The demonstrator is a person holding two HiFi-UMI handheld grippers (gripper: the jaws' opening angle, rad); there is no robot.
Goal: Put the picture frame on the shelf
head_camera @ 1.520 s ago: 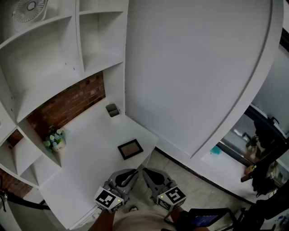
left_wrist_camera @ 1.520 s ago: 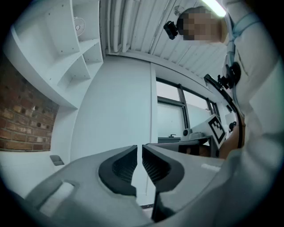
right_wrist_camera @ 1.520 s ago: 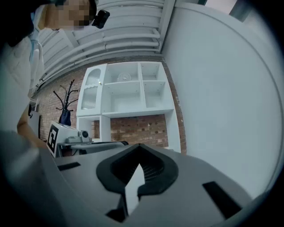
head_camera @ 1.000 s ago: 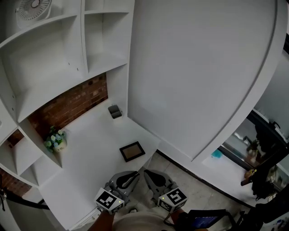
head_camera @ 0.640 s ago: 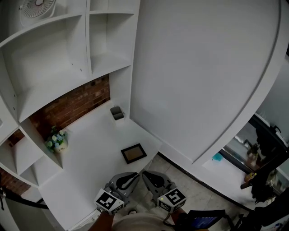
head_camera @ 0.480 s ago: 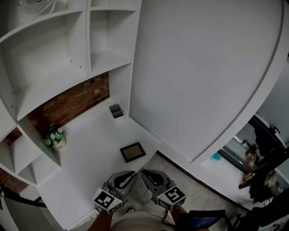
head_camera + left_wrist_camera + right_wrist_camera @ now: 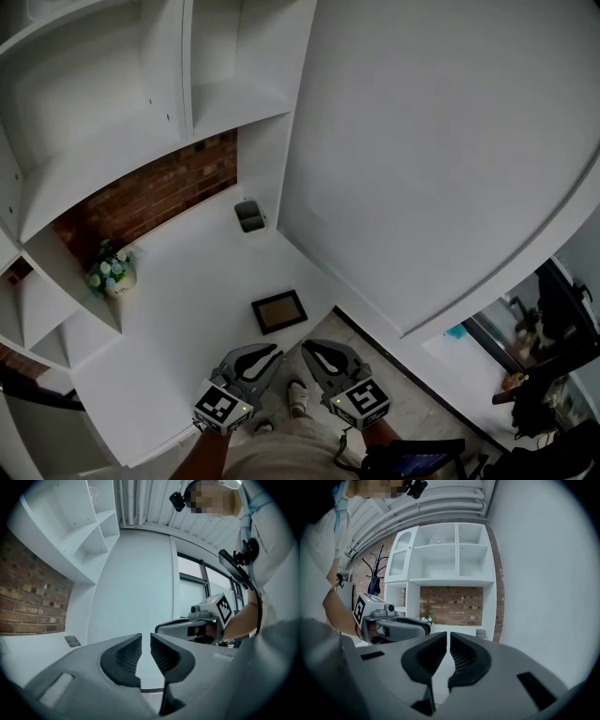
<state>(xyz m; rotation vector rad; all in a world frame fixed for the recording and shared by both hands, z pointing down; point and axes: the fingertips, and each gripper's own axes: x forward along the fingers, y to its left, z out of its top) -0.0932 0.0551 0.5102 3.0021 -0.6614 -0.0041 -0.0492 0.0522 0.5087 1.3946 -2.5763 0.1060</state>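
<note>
Picture frame point(image 7: 278, 311), dark-rimmed rectangle, lies flat near front right corner of white counter point(image 7: 178, 309), just ahead of both grippers, touching neither. Left gripper point(image 7: 267, 354): ribbed jaws a narrow slit apart, nothing between. Right gripper point(image 7: 309, 349): jaws all but together, empty. Bare counter runs back to brick wall point(image 7: 159, 192); grey cup point(image 7: 249, 216) in back corner, flower pot point(image 7: 111, 272) at left. Open white shelf bays point(image 7: 234, 103) above; smooth curved panel point(image 7: 441, 141) bounds right.

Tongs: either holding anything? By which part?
Nothing held. Left tongs and right tongs both empty; the picture frame lies flat on the white counter, untouched.
</note>
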